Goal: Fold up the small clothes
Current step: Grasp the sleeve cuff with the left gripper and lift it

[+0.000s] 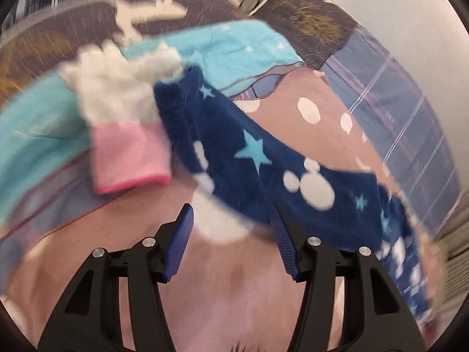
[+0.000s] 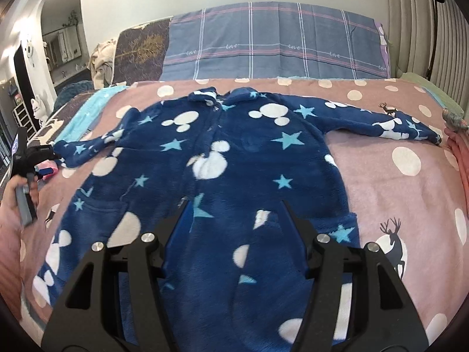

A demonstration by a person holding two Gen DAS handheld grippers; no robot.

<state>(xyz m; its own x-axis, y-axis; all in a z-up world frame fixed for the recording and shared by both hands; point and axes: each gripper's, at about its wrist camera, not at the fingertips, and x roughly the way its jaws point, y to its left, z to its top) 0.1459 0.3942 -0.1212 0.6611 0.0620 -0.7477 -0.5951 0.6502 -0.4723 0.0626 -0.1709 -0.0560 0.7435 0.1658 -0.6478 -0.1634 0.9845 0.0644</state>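
One dark blue fleece onesie [image 2: 243, 158], patterned with pale blue stars and white mouse-head shapes, lies spread flat and face up on a bed covered by a pink blanket [image 2: 404, 193] with white polka dots and deer silhouettes. Its two sleeves stretch out to either side and its collar points toward the far end of the bed, where one blue plaid pillow [image 2: 278, 47] stands beside one brown cushion [image 2: 140, 50]. The right hand-held gripper [image 2: 234, 208] hangs over the garment's lower body with its two black fingers spread apart, grasping nothing. The left hand-held gripper [image 1: 231, 214] is also released, its two blue-padded fingers set wide apart over the blanket; the end of one sleeve [image 1: 234, 146] lies just beyond and partly across the right fingertip, but the blur hides whether they touch. In that blurred left wrist view, one white glove with a pink cuff [image 1: 123, 123] lies next to the sleeve end, partly on one turquoise cloth [image 1: 228, 47] with small white stars. From the right wrist view, the left hand-held gripper appears at the far left edge near that same sleeve end.
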